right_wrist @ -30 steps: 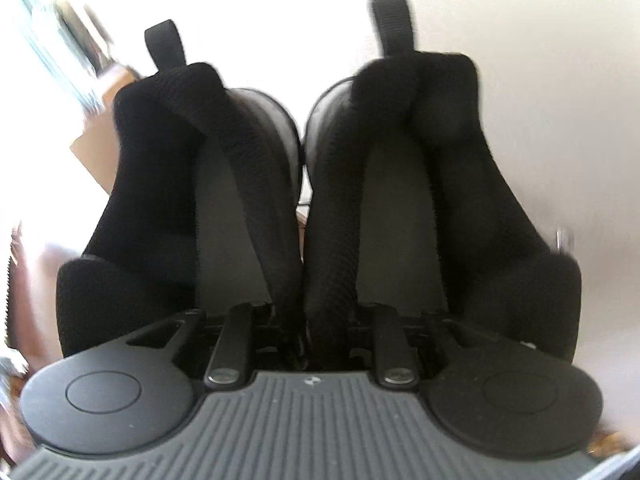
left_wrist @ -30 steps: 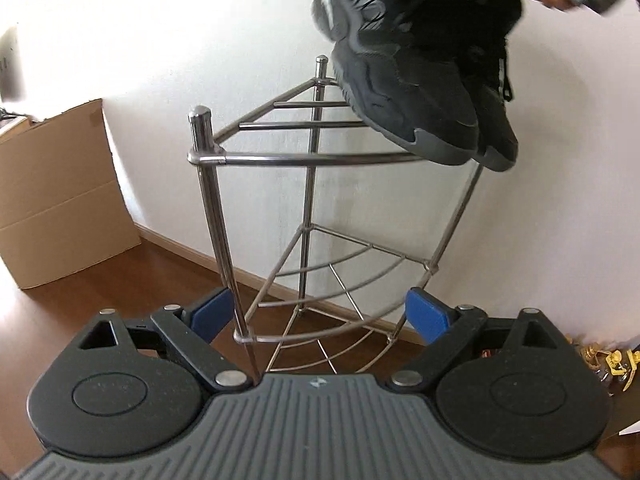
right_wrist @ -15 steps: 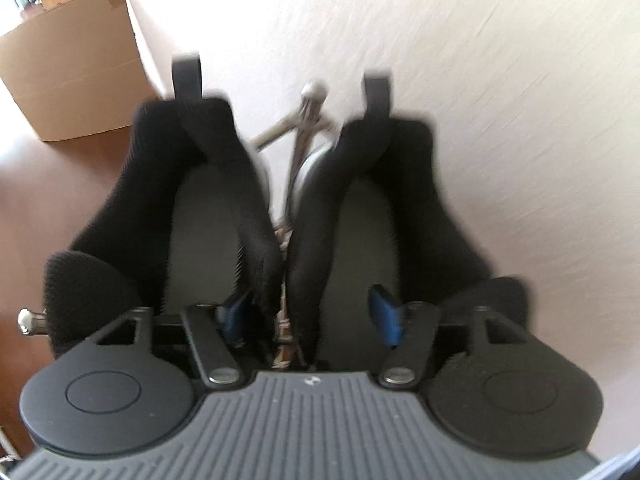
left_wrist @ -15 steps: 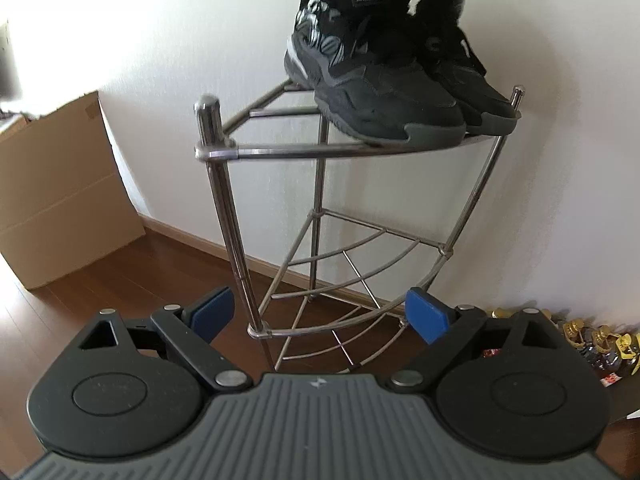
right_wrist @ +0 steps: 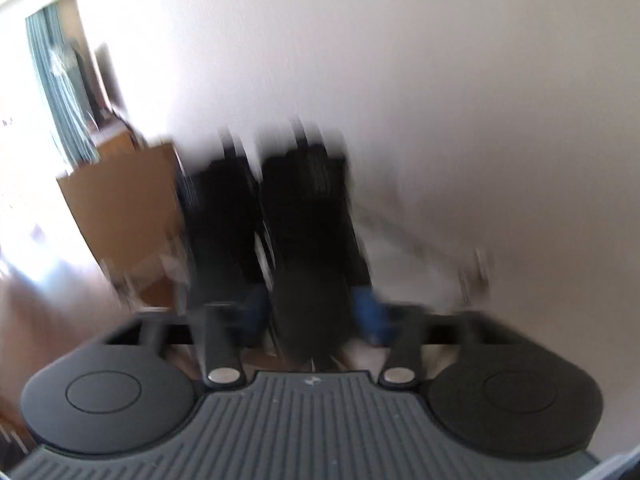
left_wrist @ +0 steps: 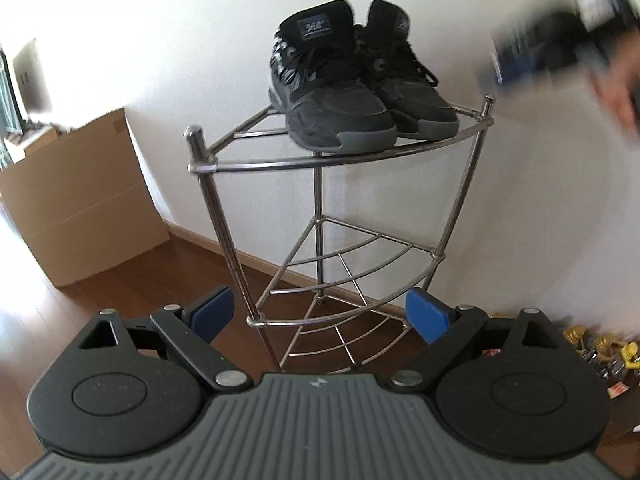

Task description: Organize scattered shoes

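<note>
On the rack (left_wrist: 340, 160), black shoes (left_wrist: 360, 80), left gripper (left_wrist: 320, 314) jaws wide, empty.

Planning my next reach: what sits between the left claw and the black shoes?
Left wrist view: only the metal rack, its top rim and lower shelves.

A white wall (left_wrist: 520, 208) meets dark wooden floor (left_wrist: 132, 280) at a pale baseboard (left_wrist: 200, 236). A cardboard box (left_wrist: 80, 200) stands left; bright daylight washes the left side.
</note>
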A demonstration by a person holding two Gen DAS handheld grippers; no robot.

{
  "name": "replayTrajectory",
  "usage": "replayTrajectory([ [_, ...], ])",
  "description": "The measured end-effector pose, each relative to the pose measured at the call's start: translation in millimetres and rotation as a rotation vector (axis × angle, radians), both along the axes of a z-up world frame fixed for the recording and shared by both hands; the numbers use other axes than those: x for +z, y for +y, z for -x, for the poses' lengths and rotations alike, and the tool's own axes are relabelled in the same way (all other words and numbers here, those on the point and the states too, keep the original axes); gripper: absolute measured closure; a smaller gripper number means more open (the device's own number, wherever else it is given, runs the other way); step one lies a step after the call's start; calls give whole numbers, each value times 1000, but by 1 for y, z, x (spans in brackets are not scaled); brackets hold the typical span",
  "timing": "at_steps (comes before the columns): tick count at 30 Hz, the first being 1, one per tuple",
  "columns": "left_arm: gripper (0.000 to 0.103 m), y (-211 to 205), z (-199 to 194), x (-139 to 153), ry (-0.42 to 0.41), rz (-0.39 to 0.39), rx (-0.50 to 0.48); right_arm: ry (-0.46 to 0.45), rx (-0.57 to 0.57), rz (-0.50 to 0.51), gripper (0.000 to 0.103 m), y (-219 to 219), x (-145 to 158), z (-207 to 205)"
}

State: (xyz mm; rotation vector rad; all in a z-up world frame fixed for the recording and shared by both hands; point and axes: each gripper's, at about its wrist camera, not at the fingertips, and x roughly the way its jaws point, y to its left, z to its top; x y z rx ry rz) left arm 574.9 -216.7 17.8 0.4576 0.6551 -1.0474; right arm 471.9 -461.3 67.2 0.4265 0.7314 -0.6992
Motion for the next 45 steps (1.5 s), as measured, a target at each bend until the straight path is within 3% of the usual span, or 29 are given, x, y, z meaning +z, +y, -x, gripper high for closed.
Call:
replayTrajectory([
  [3, 8, -3, 11, 6, -28, -9, -19, -22, 8, -43, 93, 10, -46, 0],
  [6, 8, -6, 15, 7, -45, -23, -32, -47, 12, -15, 93, 5, -68, -22],
  [8, 8, -6, 14, 6, -45, -32, -25, -70, 12, -2, 93, 10, -53, -28],
  [12, 8, -4, 13, 5, -49, -48, -8, -75, -3, -3, 93, -24, -76, -52],
  [15, 8, 2, 14, 8, -74, -51, 2, -53, -48, 11, 93, -29, -79, -47],
  [21, 8, 9, 34, 27, -86, -13, 103, -169, -56, 72, 91, 12, -55, -5],
  [24, 8, 12, 45, 38, -86, 9, 163, -240, -76, 93, 79, 47, -48, 38],
  [26, 8, 13, 53, 45, -86, 24, 204, -303, -99, 77, 63, 77, -49, 80],
  [28, 8, 15, 61, 52, -87, 38, 244, -324, -92, 67, 58, 101, -56, 112],
  [30, 8, 20, 82, 58, -70, 59, 278, -308, -66, 75, 38, 127, -51, 147],
  [31, 8, 23, 96, 61, -60, 68, 298, -287, -54, 80, 22, 140, -48, 167],
  [39, 8, 65, 189, 69, -21, 52, 372, -239, -8, 97, 15, 175, -30, 267],
  [45, 5, 90, 227, 78, -41, 29, 380, -236, 11, 101, 7, 196, -13, 305],
])
